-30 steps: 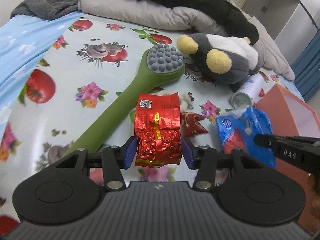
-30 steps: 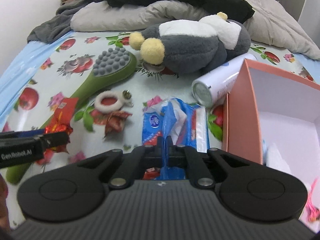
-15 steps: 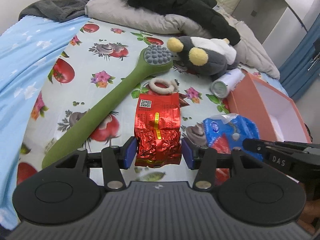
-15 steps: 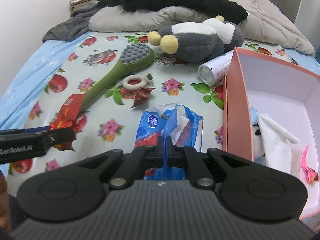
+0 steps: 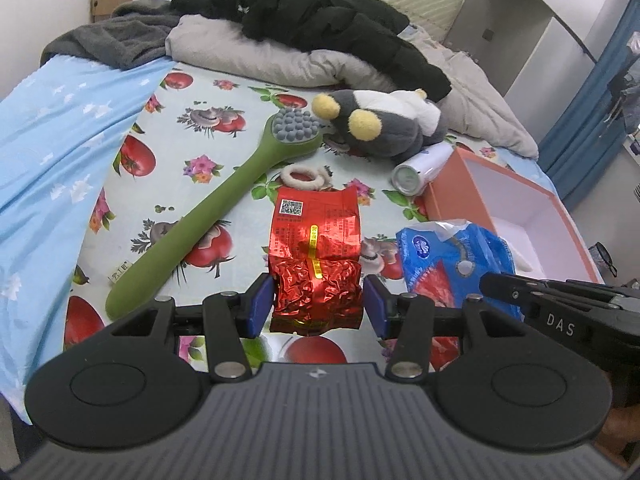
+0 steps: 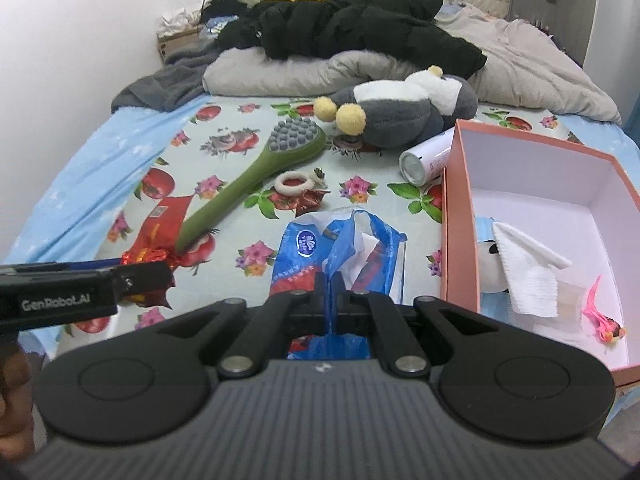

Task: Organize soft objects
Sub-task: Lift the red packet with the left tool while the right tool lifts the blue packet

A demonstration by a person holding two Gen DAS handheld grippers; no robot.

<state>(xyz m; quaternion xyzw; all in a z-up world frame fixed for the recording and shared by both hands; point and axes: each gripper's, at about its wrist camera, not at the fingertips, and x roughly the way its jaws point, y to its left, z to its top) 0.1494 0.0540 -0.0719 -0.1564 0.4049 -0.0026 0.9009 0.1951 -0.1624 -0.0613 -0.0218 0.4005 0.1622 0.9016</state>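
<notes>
Meanwhile, the left gripper (image 5: 318, 306) is pinching the crinkled lower end of a red foil packet (image 5: 316, 256) between its blue-padded fingers (image 5: 260, 306), the packet standing upright above the bed (image 5: 168, 152) with its printed code square at the top. Beside it the right gripper (image 6: 330, 294) is clamping its narrow fingers on a fold of the blue plastic tissue pack (image 6: 340, 248), which is hanging out ahead of them (white tissue is showing through the torn top). To the right of that pack an orange box (image 6: 460, 216) is sitting open on the fruit-print sheet, holding a folded white cloth (image 6: 524, 268), a blue-edged item under it and a small pink toy (image 6: 600, 316). Farther up the bed a long green massage brush (image 5: 224, 208) is lying diagonally, with a white ring (image 5: 302, 176) near its head, a grey and white plush toy (image 5: 384, 124) beyond, and a white canister (image 5: 420, 166) lying on its side between the plush and the box. Grey and black bedding is piled at the far end.
</notes>
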